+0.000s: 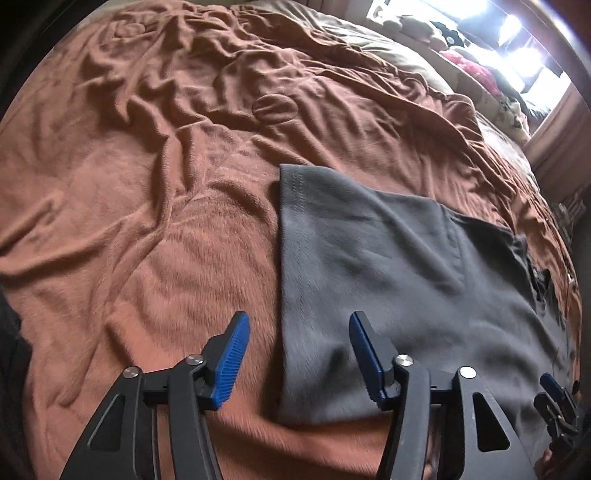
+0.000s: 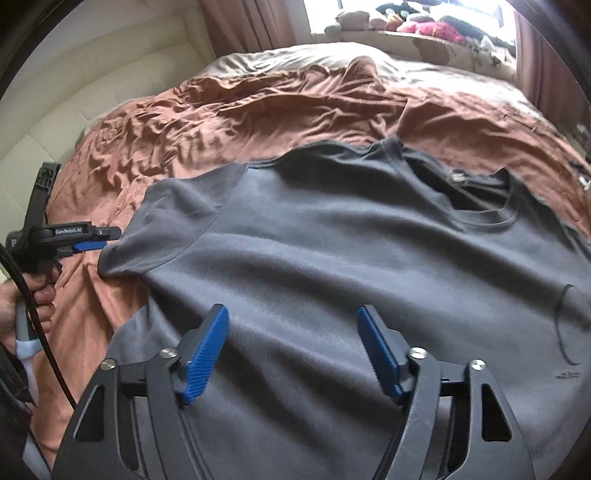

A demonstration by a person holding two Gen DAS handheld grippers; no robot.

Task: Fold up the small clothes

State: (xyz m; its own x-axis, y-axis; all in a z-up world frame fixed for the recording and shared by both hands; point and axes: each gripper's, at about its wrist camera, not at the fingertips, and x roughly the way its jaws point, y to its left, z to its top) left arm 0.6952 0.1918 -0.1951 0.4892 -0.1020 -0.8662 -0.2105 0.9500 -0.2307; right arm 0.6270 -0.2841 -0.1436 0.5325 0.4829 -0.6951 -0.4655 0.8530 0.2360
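Note:
A grey T-shirt (image 2: 351, 266) lies spread flat on a rumpled brown blanket (image 2: 229, 110), neck opening (image 2: 465, 192) toward the far right. My right gripper (image 2: 292, 312) hovers open over the shirt's body, with only flat cloth below its blue pads. In the left wrist view the shirt's sleeve and side (image 1: 388, 258) fill the right half. My left gripper (image 1: 299, 321) stands open astride the shirt's left edge, one pad over the blanket (image 1: 129, 203) and one over the cloth. The left gripper (image 2: 107, 238) also shows at the sleeve's tip in the right wrist view. The right gripper's fingers (image 1: 554, 387) show at bottom right.
A beige sheet (image 2: 332, 59) covers the far end of the bed. Plush toys (image 2: 424, 26) sit on a bright windowsill between brown curtains (image 2: 251, 26). A cream padded wall (image 2: 92, 74) stands to the left. A person's hand (image 2: 22, 306) holds the left gripper's handle.

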